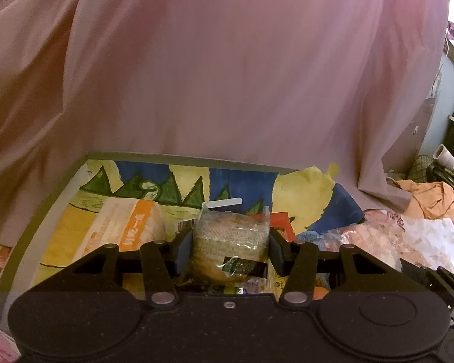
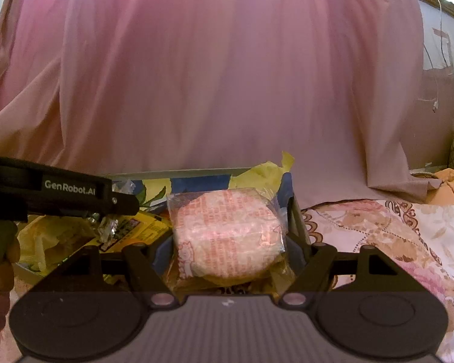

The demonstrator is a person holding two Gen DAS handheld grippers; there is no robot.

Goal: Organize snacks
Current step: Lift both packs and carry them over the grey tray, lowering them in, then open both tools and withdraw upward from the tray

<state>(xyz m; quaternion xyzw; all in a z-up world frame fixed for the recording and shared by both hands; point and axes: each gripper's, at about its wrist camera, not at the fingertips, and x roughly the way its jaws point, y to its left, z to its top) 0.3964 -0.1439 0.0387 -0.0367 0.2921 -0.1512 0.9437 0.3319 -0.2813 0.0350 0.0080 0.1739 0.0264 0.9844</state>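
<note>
Carrying two wrapped snacks over the paper-lined box (image 1: 57, 187): my left fingers (image 1: 230, 249) clamp a brown wrapped cake (image 1: 230, 239), my right fingers (image 2: 228, 248) a pink-printed bun (image 2: 227, 230). Next, I judge: lower each inside, then release.

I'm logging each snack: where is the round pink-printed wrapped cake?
Right wrist view, centre: round pink-printed wrapped cake sits clamped in the right gripper, over the colourful box's right edge.

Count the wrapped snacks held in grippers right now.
2. A brown round snack sits clamped in the left gripper; a pink-printed round snack sits clamped in the right gripper. Both are over the box. More packets lie loose inside, partly hidden.
</note>
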